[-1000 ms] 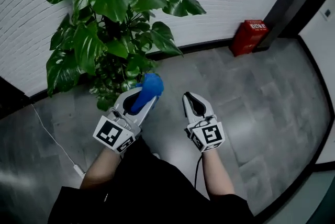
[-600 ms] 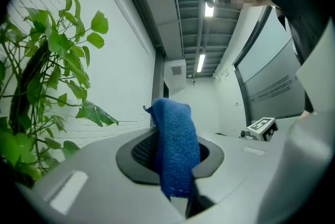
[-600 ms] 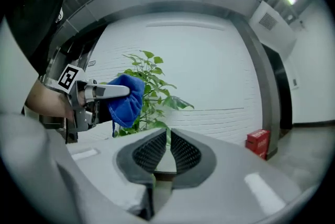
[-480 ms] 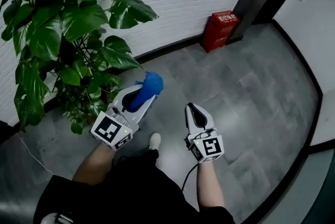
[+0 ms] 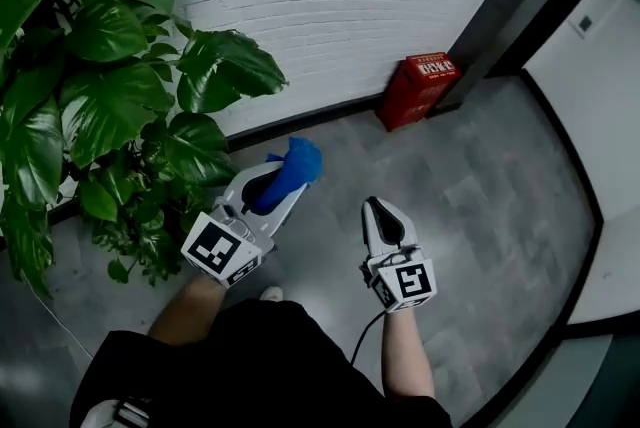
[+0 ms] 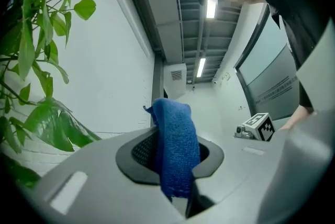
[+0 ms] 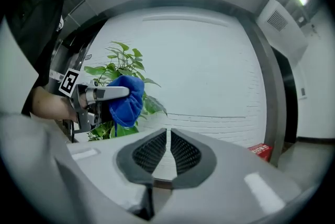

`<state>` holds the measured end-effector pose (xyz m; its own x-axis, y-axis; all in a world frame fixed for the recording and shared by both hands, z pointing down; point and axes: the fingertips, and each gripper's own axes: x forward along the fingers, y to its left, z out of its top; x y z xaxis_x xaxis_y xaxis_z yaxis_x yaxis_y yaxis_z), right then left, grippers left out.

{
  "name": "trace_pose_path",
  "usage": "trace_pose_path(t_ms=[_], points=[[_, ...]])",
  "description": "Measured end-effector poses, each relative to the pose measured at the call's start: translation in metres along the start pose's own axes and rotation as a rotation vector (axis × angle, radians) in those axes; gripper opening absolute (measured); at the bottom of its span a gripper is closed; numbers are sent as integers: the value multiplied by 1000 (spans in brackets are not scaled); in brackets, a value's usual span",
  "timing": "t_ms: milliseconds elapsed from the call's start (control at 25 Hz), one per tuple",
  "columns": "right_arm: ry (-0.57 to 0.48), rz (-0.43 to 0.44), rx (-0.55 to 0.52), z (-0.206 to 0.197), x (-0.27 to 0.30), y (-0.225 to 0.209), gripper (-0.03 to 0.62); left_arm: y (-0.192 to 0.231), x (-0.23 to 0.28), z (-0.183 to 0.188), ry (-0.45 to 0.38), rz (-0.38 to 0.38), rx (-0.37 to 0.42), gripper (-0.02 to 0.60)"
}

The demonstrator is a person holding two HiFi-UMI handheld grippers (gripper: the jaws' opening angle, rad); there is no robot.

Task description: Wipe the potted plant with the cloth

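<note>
A tall potted plant [image 5: 110,86] with broad green leaves fills the left of the head view, against a white brick wall. My left gripper [image 5: 268,186] is shut on a blue cloth [image 5: 290,171], which bunches out past the tips just right of the nearest leaves, not touching them. In the left gripper view the blue cloth [image 6: 175,147] is pinched between the jaws, with leaves [image 6: 47,123] at the left. My right gripper [image 5: 382,221] is shut and holds nothing, to the right of the left one. The right gripper view shows the cloth [image 7: 125,100] in front of the plant [image 7: 118,66].
A red box [image 5: 418,88] stands on the grey tiled floor [image 5: 480,216] by the wall, next to a dark door frame [image 5: 520,6]. A black skirting strip runs along the wall's base. A shoe tip [image 5: 270,294] shows below the grippers.
The view has swung right, so the plant now sits further left. Both grippers keep their pose, the left still holding the cloth beside the leaves.
</note>
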<state>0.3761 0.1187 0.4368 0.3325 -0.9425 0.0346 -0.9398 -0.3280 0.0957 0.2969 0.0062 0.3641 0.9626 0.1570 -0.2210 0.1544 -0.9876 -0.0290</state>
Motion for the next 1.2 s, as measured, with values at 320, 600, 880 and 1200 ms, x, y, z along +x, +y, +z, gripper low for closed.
trace_pose_path(t_ms=[320,600,880,1200], points=[[-44,375,1,9,105,64,15,48,-12,20,19,177,97,87],[-88,848,8,25,161,173,15,87,-58,53,20,547,167,87],[-113,1094,-17,33,180,251,15,88,-103,72,59,852,215,87],[-203,1213,53,72,195,320,15,83,-171,124,91,1013,347,87]])
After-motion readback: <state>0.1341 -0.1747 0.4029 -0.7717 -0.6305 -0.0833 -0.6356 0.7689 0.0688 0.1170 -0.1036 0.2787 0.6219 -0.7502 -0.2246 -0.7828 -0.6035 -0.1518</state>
